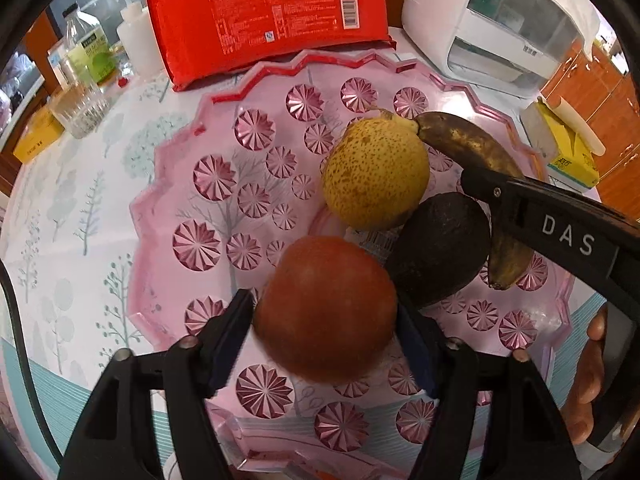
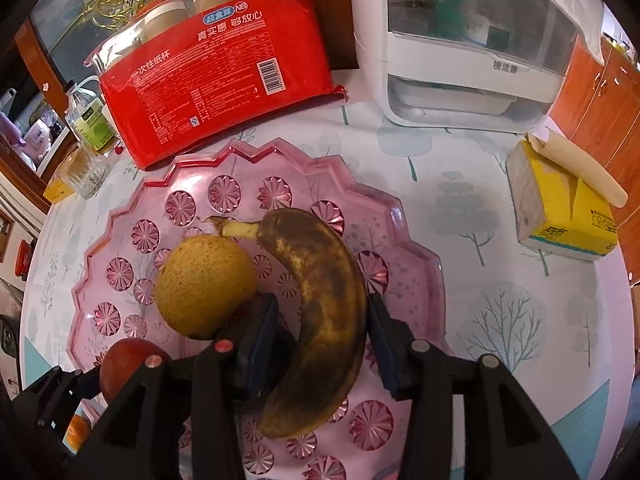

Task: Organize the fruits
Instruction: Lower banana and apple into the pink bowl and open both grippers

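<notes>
Apple [image 1: 326,308] between left tool [image 1: 324,344] pads (slack); banana [image 2: 320,316] on tray [image 2: 416,248].

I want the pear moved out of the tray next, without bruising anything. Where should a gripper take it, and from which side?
Probably from above, across the pear's wide round belly. Its left side faces bare pink tray, so one finger fits there easily. The other side is crowded: the banana's stem and the dark avocado lie close, so that finger must slip in carefully.

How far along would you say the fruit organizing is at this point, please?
Nearly done: the speckled yellow pear, dark avocado, brown-spotted banana and red apple all lie in the pink plastic tray. Both hand-held grippers, left and right, have let go and only need withdrawing.
</notes>
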Available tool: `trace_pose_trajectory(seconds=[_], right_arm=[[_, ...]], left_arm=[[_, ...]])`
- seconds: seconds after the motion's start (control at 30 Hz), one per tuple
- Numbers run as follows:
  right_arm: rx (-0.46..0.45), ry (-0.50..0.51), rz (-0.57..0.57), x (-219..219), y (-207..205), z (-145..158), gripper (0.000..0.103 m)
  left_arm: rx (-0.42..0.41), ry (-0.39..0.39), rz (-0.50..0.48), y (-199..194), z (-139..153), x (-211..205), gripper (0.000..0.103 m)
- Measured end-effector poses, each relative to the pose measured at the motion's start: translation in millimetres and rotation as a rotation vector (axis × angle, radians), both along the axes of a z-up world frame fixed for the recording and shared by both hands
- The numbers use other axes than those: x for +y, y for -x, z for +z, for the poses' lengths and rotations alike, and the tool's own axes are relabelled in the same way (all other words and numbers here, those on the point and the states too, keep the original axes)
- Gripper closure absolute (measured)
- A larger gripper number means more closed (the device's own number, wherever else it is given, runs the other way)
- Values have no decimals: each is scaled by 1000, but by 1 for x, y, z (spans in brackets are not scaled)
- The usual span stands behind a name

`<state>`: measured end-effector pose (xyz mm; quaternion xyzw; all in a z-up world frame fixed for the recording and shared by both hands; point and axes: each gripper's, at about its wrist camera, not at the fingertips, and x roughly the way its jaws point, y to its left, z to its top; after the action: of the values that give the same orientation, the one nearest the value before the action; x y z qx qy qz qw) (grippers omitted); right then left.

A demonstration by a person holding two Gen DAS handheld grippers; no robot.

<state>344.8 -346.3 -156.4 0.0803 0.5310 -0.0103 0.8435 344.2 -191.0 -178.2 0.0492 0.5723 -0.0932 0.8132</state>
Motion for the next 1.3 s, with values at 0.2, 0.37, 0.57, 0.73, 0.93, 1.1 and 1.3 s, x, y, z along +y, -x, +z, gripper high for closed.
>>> trace_pose_trajectory(seconds=[0.2, 0.37, 0.57, 0.73, 0.93, 1.1, 1.3], right_arm=[[-64, 21, 4, 0, 9, 15, 46], [-99, 35, 17, 4, 18, 28, 44], [-116, 35, 36, 10, 29, 40, 44], [-118, 15, 34, 12, 40, 49, 44], [-133, -4, 22, 15, 60, 66, 44], [-160, -33, 7, 17, 85, 86, 44], [-183, -45, -21, 19, 113, 109, 44]], left_arm=[[-33, -11, -1, 4, 15, 2, 13], [-35, 6, 17, 6, 27, 10, 13], [-63, -6, 27, 15, 44, 18, 13], [-78, -2, 30, 26, 59, 26, 13], [-113, 2, 30, 45, 82, 37, 13], [-140, 15, 26, 64, 104, 48, 13], [-174, 15, 11, 89, 129, 58, 13]])
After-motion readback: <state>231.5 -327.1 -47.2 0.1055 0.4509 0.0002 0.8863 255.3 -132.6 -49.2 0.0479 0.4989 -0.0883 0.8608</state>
